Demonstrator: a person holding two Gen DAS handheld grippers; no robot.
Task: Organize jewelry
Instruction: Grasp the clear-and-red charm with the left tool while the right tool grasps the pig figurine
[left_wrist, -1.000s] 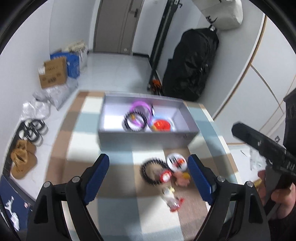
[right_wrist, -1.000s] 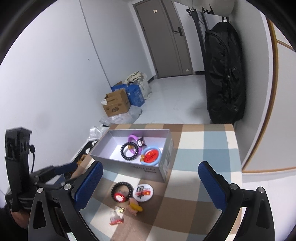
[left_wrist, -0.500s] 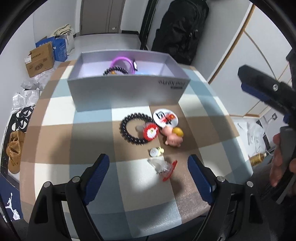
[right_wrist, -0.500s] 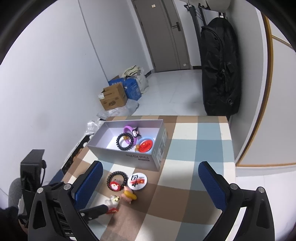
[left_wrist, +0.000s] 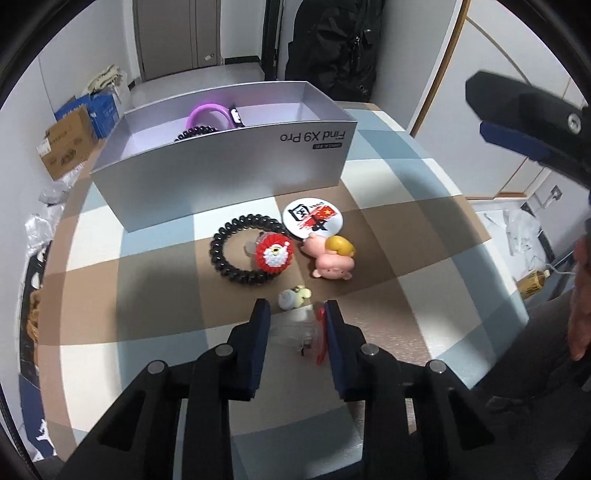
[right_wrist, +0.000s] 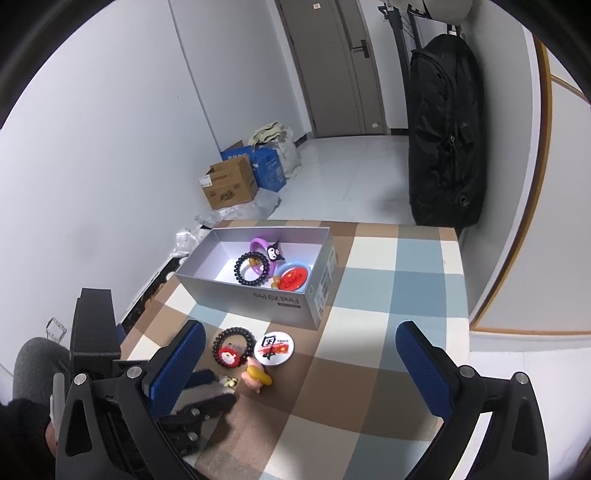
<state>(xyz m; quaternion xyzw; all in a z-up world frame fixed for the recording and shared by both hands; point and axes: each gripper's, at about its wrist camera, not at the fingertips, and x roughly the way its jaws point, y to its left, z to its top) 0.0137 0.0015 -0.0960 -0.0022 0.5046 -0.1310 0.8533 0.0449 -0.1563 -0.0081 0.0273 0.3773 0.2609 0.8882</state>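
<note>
My left gripper (left_wrist: 295, 314) points down at the checked table, its jaws closing on a clear packet with a red piece (left_wrist: 297, 332); both pads touch it. A small pale charm (left_wrist: 293, 297) lies just beyond the tips. Farther on are a black coil hair tie (left_wrist: 236, 275) with a Santa (left_wrist: 275, 254), a pink pig figure (left_wrist: 332, 258) and a white badge (left_wrist: 313, 219). The silver box (left_wrist: 221, 166) holds a purple band (right_wrist: 258, 245), a black hair tie (right_wrist: 251, 267) and a red badge (right_wrist: 291, 278). My right gripper (right_wrist: 300, 326) hovers open above the table, holding nothing.
The table's edges fall off close on the left and right. On the floor to the left are cardboard boxes (right_wrist: 231, 186) and plastic wrap. A black bag (right_wrist: 445, 140) hangs by the far wall. A hand (left_wrist: 581, 295) holds the right gripper's handle.
My left gripper has dropped toward the table and its wide jaws have narrowed around the clear packet. The right gripper has barely moved.
</note>
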